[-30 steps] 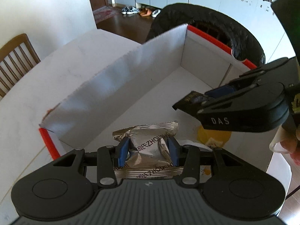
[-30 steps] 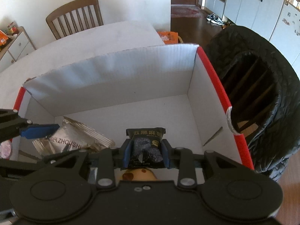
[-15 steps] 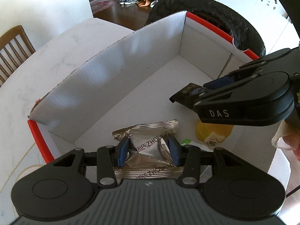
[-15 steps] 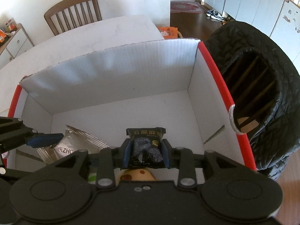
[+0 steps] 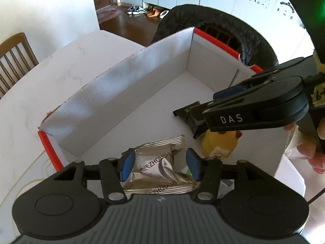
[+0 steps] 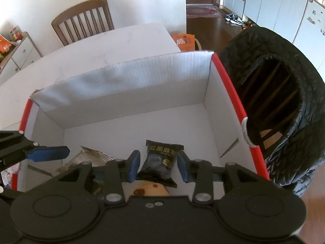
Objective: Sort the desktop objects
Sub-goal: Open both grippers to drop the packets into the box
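Note:
A white cardboard box (image 5: 121,93) (image 6: 121,87) with red edges lies under both grippers. My left gripper (image 5: 160,165) hangs over its near-left corner, its jaws opening. A silver snack packet (image 5: 156,162) (image 6: 89,158) sits between the blue pads, and the right pad stands clear of it. My right gripper (image 6: 158,166) (image 5: 215,103) is opening too, and a black snack packet (image 6: 160,160) (image 5: 191,116) sags loose between its pads. Below that packet rests a yellow snack (image 5: 219,142) (image 6: 151,191). One blue pad of the left fingers (image 6: 48,155) shows in the right wrist view.
The box stands on a white table (image 5: 40,81) (image 6: 121,40). A chair draped with a black quilted jacket (image 5: 213,20) (image 6: 284,81) is just past the box's far right side. A wooden chair (image 5: 12,61) (image 6: 81,22) stands beyond the table. A person's hand (image 5: 316,156) holds the right gripper.
Both pairs of jaws have spread apart. The silver packet and the black packet, pinched before, now sit loose between the pads, and the black one has tilted and dropped lower.

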Available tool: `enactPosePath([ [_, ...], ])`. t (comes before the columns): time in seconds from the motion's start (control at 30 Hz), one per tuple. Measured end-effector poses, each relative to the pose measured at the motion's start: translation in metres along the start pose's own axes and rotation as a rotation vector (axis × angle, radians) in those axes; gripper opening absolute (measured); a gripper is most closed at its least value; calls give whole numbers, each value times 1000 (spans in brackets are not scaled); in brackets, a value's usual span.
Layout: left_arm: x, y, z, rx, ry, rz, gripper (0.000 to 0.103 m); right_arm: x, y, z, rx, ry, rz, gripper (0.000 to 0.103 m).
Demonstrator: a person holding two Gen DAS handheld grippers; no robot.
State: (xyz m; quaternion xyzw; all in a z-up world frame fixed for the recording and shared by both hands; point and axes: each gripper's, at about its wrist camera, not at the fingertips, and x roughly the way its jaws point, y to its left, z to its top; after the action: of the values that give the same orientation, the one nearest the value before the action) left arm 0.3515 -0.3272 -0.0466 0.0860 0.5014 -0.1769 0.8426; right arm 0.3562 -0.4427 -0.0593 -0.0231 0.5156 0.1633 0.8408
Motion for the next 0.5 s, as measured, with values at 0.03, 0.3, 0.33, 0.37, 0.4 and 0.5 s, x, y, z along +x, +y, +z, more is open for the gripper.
enactPosePath([
  [0.03,-3,0,0,-2,-6,-6,54,-3,0,0,-1,-5,3,40],
  [0.3,-29,0,-8,-29,-52,-34,54,-27,6,-4,-12,-37,38,41],
  [0.33,-32,0,-10,-28,-61,-39,54,-31,7,-4,-12,-42,42,41],
  [0.37,-36,0,-12,-28,-70,-44,54,-35,7,-4,-11,-48,48,41],
  [0.4,-40,0,-12,-30,-76,-47,54,-39,9,-4,-13,-54,51,41],
  [0.5,-52,1,-19,-38,-97,-61,54,-51,14,-8,-18,-76,58,42],
])
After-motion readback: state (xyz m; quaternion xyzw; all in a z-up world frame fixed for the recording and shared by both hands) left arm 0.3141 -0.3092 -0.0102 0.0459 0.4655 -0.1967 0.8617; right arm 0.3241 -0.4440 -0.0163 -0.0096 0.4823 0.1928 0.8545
